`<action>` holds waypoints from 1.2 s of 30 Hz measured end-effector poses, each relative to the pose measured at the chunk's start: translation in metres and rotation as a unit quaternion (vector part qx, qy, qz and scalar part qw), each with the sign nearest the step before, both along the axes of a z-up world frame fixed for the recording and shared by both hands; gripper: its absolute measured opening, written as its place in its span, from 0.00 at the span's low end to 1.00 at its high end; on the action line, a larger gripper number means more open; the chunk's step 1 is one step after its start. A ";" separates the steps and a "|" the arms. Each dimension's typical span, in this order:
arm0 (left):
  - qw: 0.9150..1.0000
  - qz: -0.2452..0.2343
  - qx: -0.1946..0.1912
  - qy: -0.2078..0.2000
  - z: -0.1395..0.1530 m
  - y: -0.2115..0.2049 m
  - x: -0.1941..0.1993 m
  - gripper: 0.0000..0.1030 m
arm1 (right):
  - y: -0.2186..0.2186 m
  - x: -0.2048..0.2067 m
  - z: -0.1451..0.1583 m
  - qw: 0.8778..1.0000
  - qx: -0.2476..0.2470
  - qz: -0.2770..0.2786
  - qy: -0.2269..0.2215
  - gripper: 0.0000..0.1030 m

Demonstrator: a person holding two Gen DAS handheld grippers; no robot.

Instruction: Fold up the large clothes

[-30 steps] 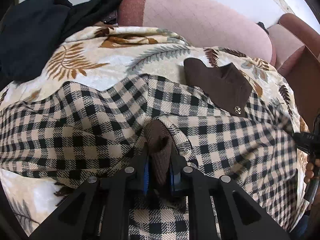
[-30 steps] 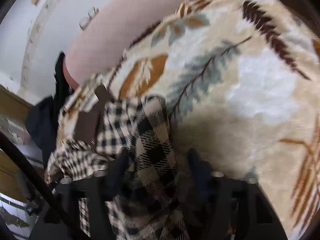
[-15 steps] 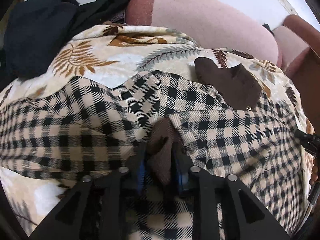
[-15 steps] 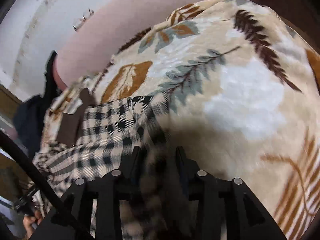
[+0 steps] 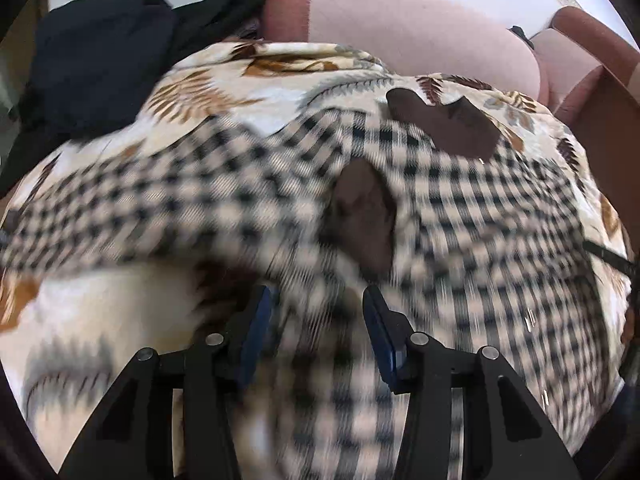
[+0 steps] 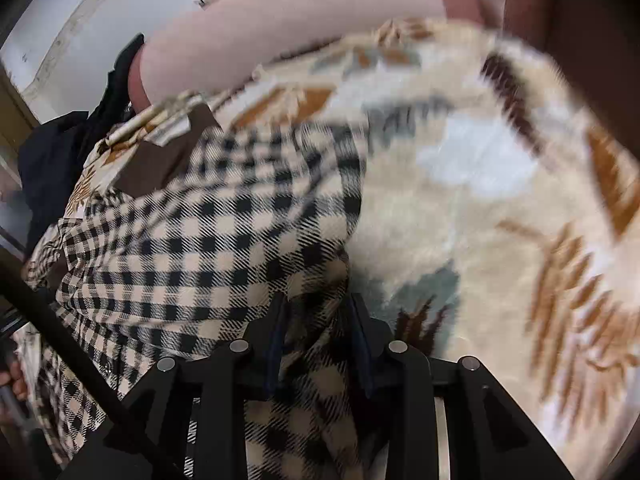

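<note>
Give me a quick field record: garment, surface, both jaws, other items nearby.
garment: checked shirt with brown collar, spread flat
surface: leaf-print blanket on a pink sofa
left gripper: jaws have just been opening, apart above the shirt, brown cuff released
right gripper: jaws have just been closing, shirt fabric between them, grip unclear
other: dark clothing at the blanket's far left

A home: pink upholstered sofa [image 5: 420, 28] under a leaf-patterned fleece blanket [image 6: 500, 208].
</note>
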State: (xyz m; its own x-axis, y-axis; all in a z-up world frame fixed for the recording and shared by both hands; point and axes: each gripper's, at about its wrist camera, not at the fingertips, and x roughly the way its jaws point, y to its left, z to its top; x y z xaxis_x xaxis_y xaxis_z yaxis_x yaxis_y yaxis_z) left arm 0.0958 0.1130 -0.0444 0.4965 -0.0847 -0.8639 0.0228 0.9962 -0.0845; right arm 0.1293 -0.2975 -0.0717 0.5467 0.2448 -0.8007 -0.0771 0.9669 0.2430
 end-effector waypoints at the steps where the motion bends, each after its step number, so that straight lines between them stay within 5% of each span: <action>1: 1.000 0.001 -0.006 0.004 0.003 0.004 -0.013 0.46 | 0.005 -0.005 0.006 1.000 0.006 0.007 -0.008 0.49; 5: 0.999 0.026 -0.043 0.014 0.008 0.017 -0.070 0.71 | 0.050 -0.038 0.020 0.996 0.046 0.072 -0.034 0.59; 9: 0.991 0.060 -0.114 0.047 -0.012 0.022 -0.097 0.71 | 0.107 -0.055 0.015 0.989 0.063 0.133 -0.015 0.59; 12: 0.990 0.064 -0.103 0.069 -0.030 0.013 -0.100 0.70 | 0.142 -0.056 0.018 0.984 0.077 0.159 -0.001 0.59; 13: 0.991 0.061 -0.094 0.069 -0.033 0.010 -0.103 0.66 | 0.159 -0.052 0.023 0.980 0.089 0.179 0.001 0.59; 14: 0.994 0.062 -0.069 0.062 -0.034 0.009 -0.106 0.45 | 0.170 -0.052 0.026 0.977 0.093 0.190 0.002 0.59; 15: 0.996 0.057 -0.046 0.059 -0.033 0.007 -0.112 0.14 | 0.182 -0.051 0.029 0.975 0.095 0.199 0.005 0.59; 16: 0.995 0.057 -0.063 0.060 -0.031 0.010 -0.116 0.06 | 0.197 -0.047 0.031 0.973 0.097 0.209 0.012 0.59; 25: 0.983 0.073 -0.168 0.028 -0.007 0.051 -0.165 0.06 | 0.294 -0.024 0.026 0.954 0.135 0.262 0.057 0.59; 30: 0.969 0.100 -0.220 0.058 -0.042 0.072 -0.168 0.12 | 0.337 -0.023 -0.023 0.948 0.087 0.284 0.118 0.59; 32: 0.961 0.109 -0.248 0.052 -0.039 0.087 -0.171 0.18 | 0.342 -0.029 -0.020 0.948 0.065 0.295 0.095 0.59; 36: 0.968 0.131 -0.213 0.018 -0.017 0.120 -0.166 0.55 | 0.348 -0.030 0.005 0.944 0.066 0.315 0.071 0.60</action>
